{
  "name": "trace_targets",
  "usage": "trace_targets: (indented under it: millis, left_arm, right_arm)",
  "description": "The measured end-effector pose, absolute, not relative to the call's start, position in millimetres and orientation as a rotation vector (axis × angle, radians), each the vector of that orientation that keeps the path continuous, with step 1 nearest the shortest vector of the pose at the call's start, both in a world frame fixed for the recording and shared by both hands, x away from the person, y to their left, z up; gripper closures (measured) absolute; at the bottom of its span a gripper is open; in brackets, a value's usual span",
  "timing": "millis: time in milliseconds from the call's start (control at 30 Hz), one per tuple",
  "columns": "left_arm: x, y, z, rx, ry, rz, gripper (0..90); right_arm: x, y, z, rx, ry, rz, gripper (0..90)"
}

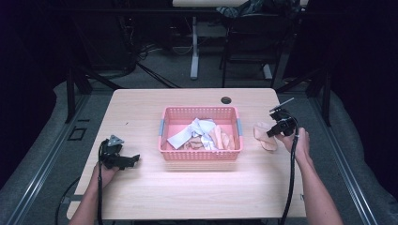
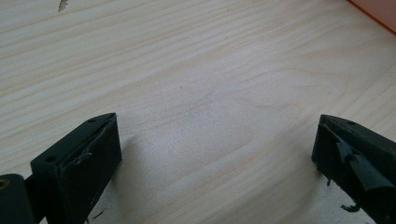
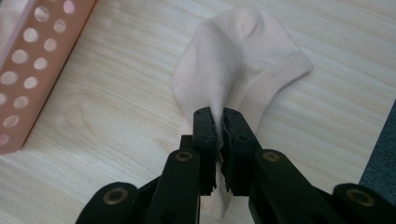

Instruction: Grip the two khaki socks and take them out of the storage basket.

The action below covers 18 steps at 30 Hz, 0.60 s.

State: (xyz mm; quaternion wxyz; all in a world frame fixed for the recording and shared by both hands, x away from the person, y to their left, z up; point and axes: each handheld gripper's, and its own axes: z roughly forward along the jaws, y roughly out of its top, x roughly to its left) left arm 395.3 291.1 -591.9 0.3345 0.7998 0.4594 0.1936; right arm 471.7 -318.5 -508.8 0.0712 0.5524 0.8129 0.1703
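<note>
A pale peach sock [image 3: 243, 56] lies on the wooden table [image 1: 187, 187] to the right of a pink perforated basket [image 1: 200, 153]. My right gripper [image 3: 218, 116] is shut on a pinched fold of that sock, whose far end still rests on the table. In the high view the sock [image 1: 263, 134] sits just left of the right gripper [image 1: 277, 127]. The basket holds several socks and cloths, white [image 1: 199, 126] and peach [image 1: 224, 139]. Left of the basket, my left gripper [image 1: 127, 161] rests low over bare wood. Its jaws stand wide apart with nothing between them [image 2: 217, 140].
The basket's pink wall [image 3: 28, 79] stands close on the left in the right gripper view, and its corner [image 2: 373, 11] shows at the far right in the left gripper view. A round cable hole [image 1: 226, 100] sits near the table's far edge. Table legs and chairs stand beyond.
</note>
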Motion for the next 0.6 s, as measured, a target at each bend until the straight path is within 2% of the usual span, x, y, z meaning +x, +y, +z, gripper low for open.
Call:
trace_targets:
  millis: [133, 333, 367, 433, 600]
  left_arm:
    - [395, 291, -592, 2.087, 1.199, 0.505, 1.2]
    - [395, 291, -592, 2.087, 1.197, 0.506, 1.2]
    - [395, 291, -592, 2.086, 1.198, 0.506, 1.2]
    - [395, 291, -592, 2.086, 1.198, 0.506, 1.2]
    - [395, 291, -592, 2.086, 1.198, 0.506, 1.2]
  right_arm:
    - [471, -322, -509, 1.666, 2.443, 0.516, 83.3]
    - [470, -325, -508, 1.681, 2.430, 0.516, 76.1]
    - [470, -326, -506, 1.686, 2.417, 0.531, 72.0]
    - [470, -327, -505, 1.682, 2.427, 0.537, 70.3]
    - [466, -327, -495, 1.657, 2.402, 0.566, 52.6]
